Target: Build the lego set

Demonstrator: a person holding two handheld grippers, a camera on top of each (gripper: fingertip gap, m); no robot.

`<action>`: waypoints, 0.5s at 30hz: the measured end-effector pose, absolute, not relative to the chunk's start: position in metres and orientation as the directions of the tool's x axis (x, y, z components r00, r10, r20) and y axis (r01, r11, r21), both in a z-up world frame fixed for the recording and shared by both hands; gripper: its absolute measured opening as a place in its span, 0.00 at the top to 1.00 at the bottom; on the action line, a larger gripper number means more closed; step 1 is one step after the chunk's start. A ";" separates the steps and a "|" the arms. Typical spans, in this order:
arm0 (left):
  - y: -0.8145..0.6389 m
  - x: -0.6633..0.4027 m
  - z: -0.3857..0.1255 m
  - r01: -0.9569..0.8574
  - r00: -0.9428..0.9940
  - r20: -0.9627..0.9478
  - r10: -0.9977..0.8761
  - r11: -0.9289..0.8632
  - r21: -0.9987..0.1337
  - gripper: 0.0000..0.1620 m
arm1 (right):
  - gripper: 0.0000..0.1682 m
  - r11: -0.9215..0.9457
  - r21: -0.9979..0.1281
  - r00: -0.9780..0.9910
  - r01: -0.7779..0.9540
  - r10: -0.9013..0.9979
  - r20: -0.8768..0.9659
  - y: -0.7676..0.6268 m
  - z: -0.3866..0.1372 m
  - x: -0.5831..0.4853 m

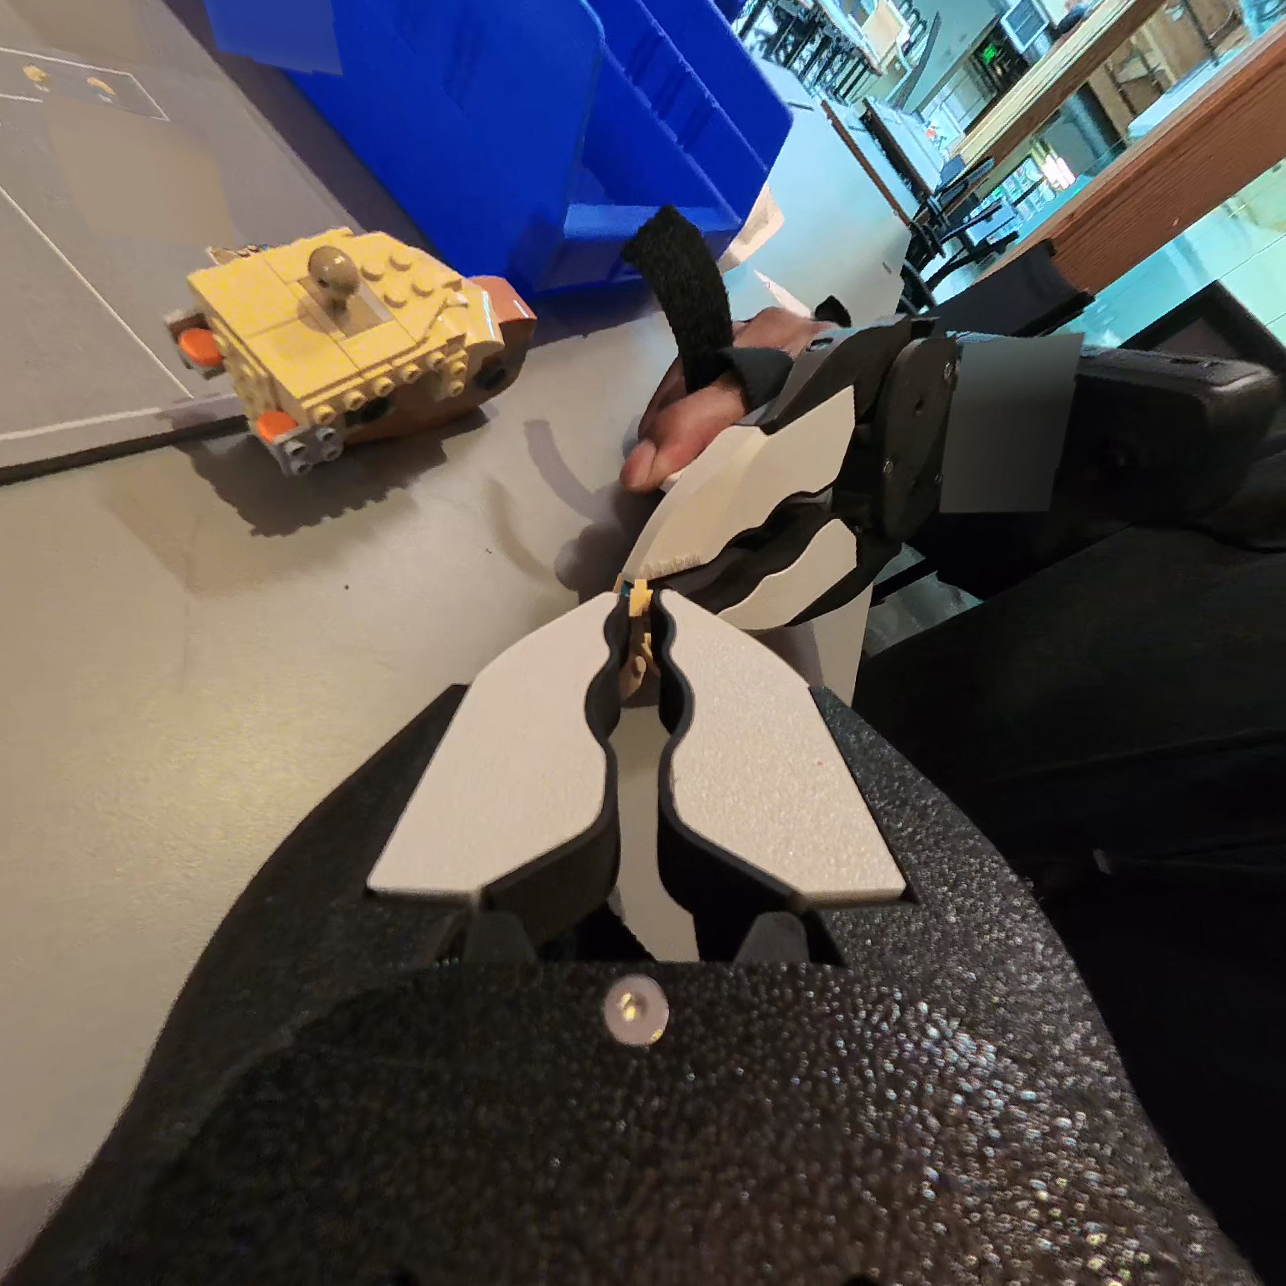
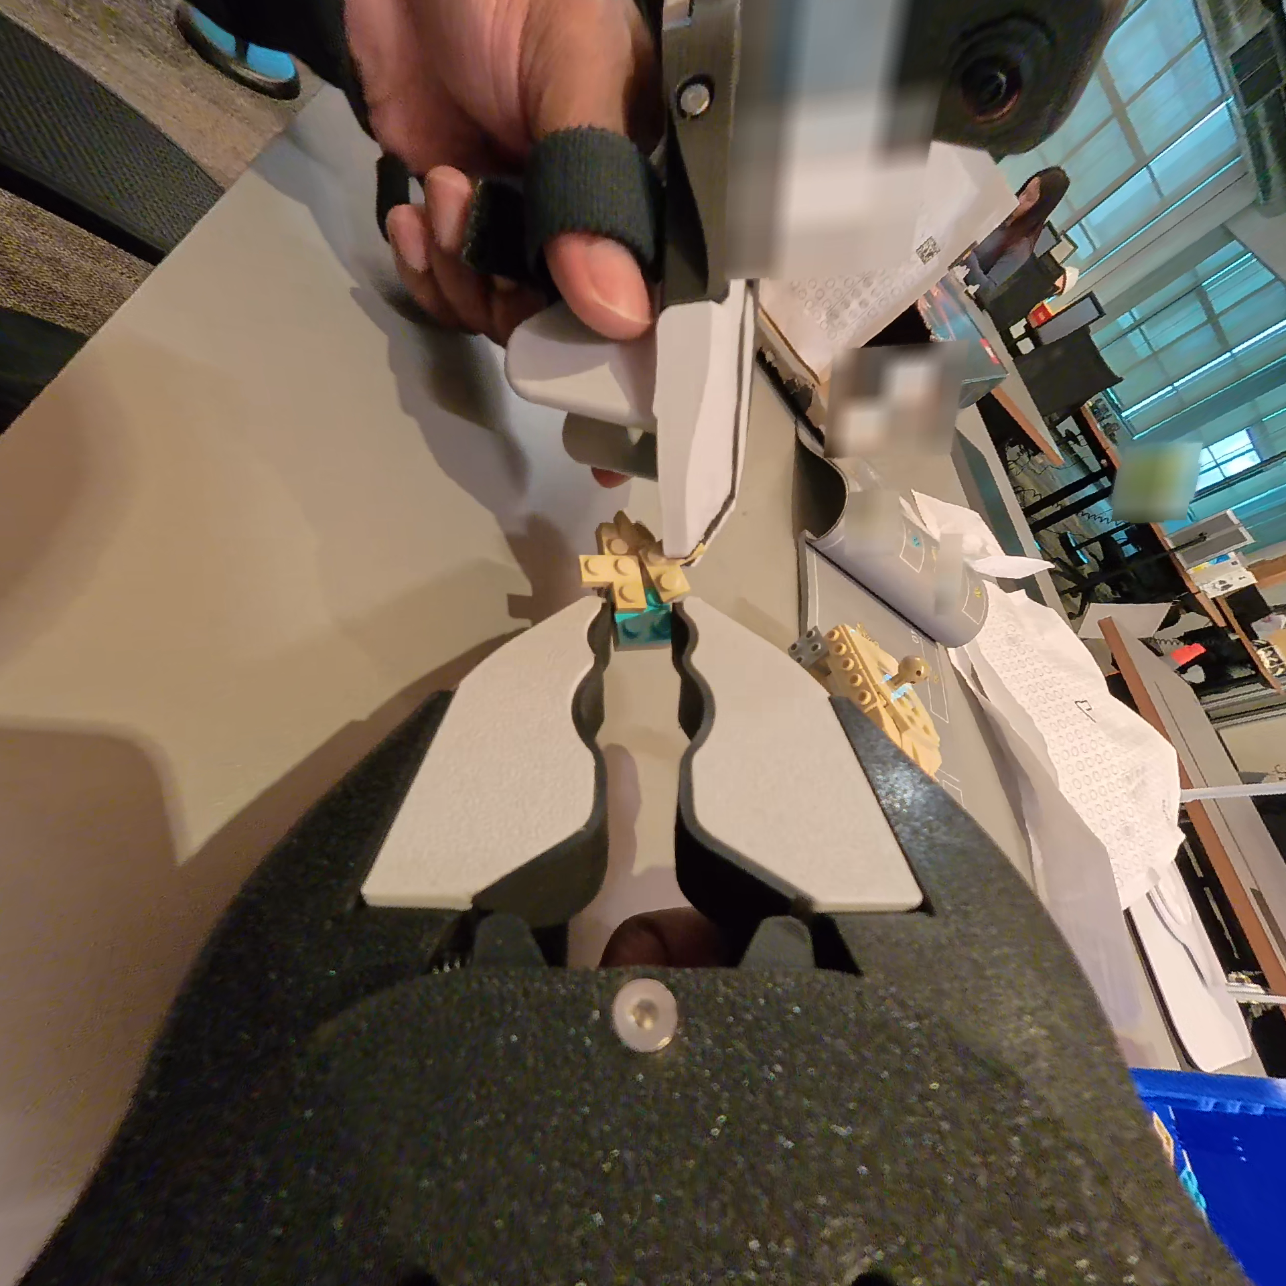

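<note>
Both grippers, left (image 1: 634, 612) and right (image 2: 641, 619), have jaws clamped on one small tan-and-teal subassembly (image 2: 637, 581) held between their tips above the table (image 1: 209, 661); opposing pull could split it or drop plates.

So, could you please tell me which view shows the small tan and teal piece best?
The right wrist view: the piece shows its studs and teal base, held at the right claw tips. In the left wrist view it is a sliver between the left claw's fingers.
</note>
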State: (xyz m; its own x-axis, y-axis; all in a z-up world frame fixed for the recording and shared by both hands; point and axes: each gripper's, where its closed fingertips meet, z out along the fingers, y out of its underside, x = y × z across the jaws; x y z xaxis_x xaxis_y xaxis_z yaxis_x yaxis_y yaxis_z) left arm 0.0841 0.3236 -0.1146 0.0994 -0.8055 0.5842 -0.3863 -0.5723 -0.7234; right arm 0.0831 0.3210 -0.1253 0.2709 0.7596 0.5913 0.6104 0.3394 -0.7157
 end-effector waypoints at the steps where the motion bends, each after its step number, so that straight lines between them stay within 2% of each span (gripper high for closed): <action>1: 0.324 0.084 -0.115 -0.393 0.101 0.576 -0.811 -0.565 -0.726 0.97 | 0.91 0.340 -0.715 0.271 0.610 0.759 0.592 0.321 -0.125 0.083; 15: 0.324 0.083 -0.118 -0.461 0.113 0.505 -0.856 -0.495 -0.736 0.96 | 0.91 0.373 -0.698 0.257 0.612 0.740 0.621 0.319 -0.125 0.082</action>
State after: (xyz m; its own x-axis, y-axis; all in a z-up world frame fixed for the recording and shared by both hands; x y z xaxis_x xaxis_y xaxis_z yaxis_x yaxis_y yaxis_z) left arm 0.0825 0.3241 -0.1180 0.1134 -0.8557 0.5048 -0.4607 -0.4955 -0.7364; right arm 0.0821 0.3188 -0.1246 0.2571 0.7405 0.6210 0.6121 0.3725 -0.6976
